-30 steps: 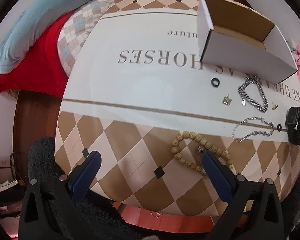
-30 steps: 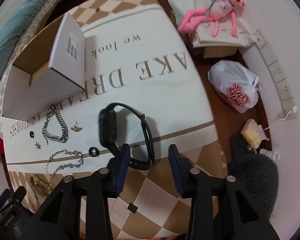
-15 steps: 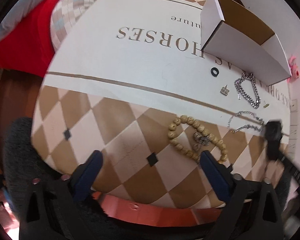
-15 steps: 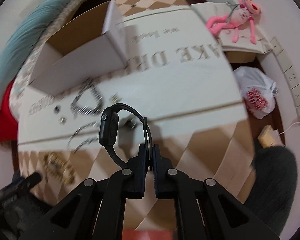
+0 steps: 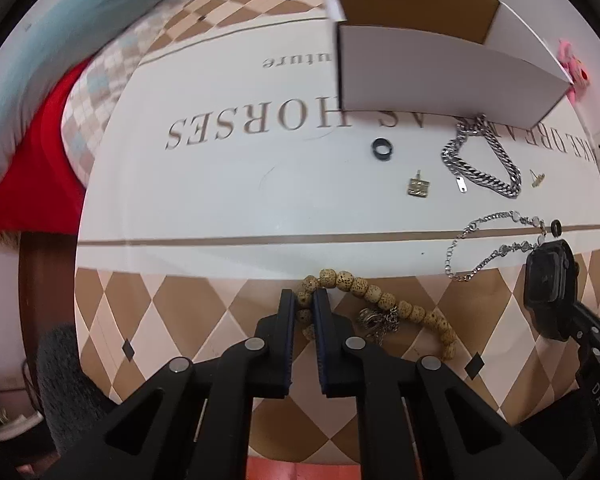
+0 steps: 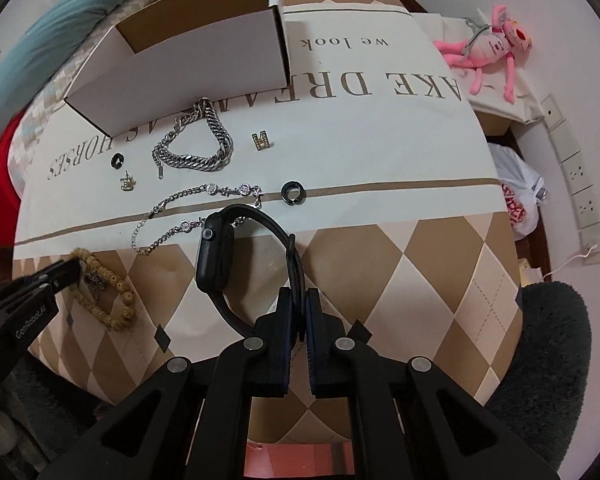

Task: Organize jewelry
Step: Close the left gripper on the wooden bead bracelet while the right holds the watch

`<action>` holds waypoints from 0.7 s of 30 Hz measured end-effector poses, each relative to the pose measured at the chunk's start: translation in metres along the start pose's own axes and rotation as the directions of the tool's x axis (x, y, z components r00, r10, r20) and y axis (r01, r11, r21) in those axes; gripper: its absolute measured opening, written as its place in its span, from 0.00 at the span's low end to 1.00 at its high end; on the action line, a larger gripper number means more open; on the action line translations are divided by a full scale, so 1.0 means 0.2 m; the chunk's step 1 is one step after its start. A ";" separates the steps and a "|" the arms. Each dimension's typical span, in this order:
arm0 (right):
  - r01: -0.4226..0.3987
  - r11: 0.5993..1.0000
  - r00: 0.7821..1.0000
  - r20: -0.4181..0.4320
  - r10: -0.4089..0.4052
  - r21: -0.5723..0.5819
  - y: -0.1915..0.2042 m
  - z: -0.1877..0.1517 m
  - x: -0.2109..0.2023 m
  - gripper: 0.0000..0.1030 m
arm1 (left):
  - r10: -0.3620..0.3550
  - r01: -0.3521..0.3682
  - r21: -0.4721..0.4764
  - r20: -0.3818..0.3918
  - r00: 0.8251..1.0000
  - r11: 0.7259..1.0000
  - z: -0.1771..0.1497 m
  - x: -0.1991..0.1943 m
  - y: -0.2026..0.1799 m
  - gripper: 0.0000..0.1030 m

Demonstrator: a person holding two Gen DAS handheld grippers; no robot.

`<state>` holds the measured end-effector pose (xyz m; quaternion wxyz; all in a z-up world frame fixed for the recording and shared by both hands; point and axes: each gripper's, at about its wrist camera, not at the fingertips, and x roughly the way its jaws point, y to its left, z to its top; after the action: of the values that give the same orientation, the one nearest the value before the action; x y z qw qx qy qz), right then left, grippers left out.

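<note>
Clearly both pieces belong in the open cardboard box (image 6: 204,40) at the far side of the bedspread (image 5: 228,200), and I would lift each straight up before swinging boxward. The right gripper (image 6: 298,312) pinches the strap of the black watch (image 6: 216,256), well short of the box; the left gripper (image 5: 302,312) is closed on the wooden bead bracelet (image 5: 380,300), nearer still to the edge. Between them and the box lie the heavy chain (image 6: 196,152), the thin bracelet (image 6: 196,208) (almost under the watch), two black rings and small charms; dangling loops could snag these.
</note>
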<state>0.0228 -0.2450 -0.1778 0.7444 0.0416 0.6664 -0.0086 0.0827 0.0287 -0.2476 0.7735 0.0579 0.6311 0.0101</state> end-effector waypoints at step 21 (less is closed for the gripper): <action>-0.105 0.994 0.992 0.067 0.103 0.023 0.00 0.15 -0.27 0.06 | -0.221 0.229 -0.026 0.177 0.959 0.973 0.08 -0.61 -0.02 0.06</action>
<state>0.0468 -0.2504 -0.1214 0.7647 0.0860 0.6383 0.0198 0.0733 0.0121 -0.1251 0.8226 -0.0312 0.5636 -0.0684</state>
